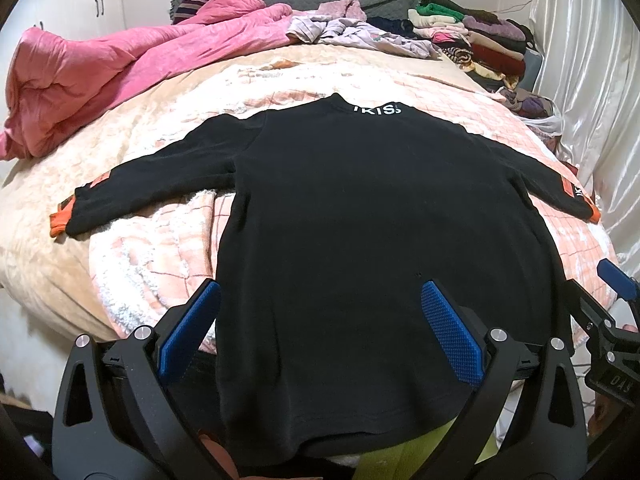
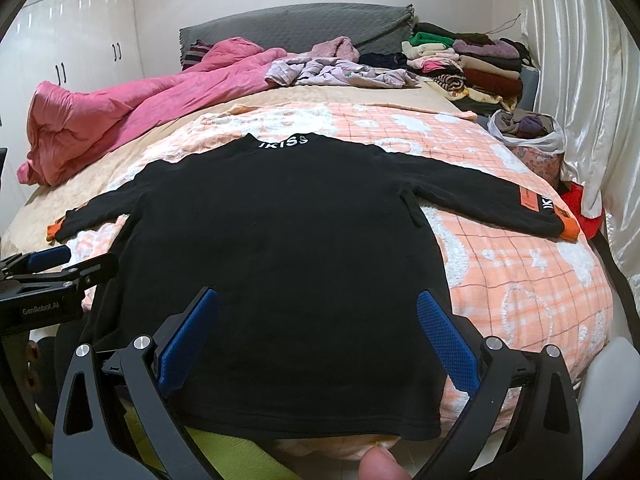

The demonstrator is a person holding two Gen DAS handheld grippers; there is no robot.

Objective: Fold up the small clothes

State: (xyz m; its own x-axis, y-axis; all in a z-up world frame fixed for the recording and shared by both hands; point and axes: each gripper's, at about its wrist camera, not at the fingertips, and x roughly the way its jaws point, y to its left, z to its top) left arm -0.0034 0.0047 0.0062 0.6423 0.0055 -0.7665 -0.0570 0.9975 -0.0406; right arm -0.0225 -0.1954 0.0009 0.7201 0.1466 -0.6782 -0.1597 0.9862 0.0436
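A small black long-sleeved top (image 1: 360,216) lies spread flat on the peach checked blanket (image 2: 520,280) that covers the bed, its collar with white lettering (image 2: 283,141) pointing toward twelve o'clock, its hem hanging at the near edge toward six o'clock. Both sleeves are stretched out, the one with the orange cuff (image 1: 58,222) reaching toward nine o'clock and the other, with an orange patch (image 2: 530,199) near its cuff, reaching toward three o'clock. No crease or fold shows in the body, so the garment appears laid out and smoothed but not yet folded; by this reading the task on this piece is at its very start, with the sleeves to bring in and the body to double over. The left gripper (image 1: 320,308) hovers over the lower part of the top near its nine-o'clock edge, jaws spread wide and holding nothing. The right gripper (image 2: 318,312) hangs over the hem area nearer the three-o'clock side, also wide apart and empty. Toward one o'clock at the far end a stack of folded clothes (image 2: 476,64) stands against the grey headboard (image 2: 296,26), suggesting earlier pieces finished, while a loose lilac heap (image 2: 336,72) at twelve o'clock and a pink quilt (image 1: 120,76) at ten o'clock remain unfolded.
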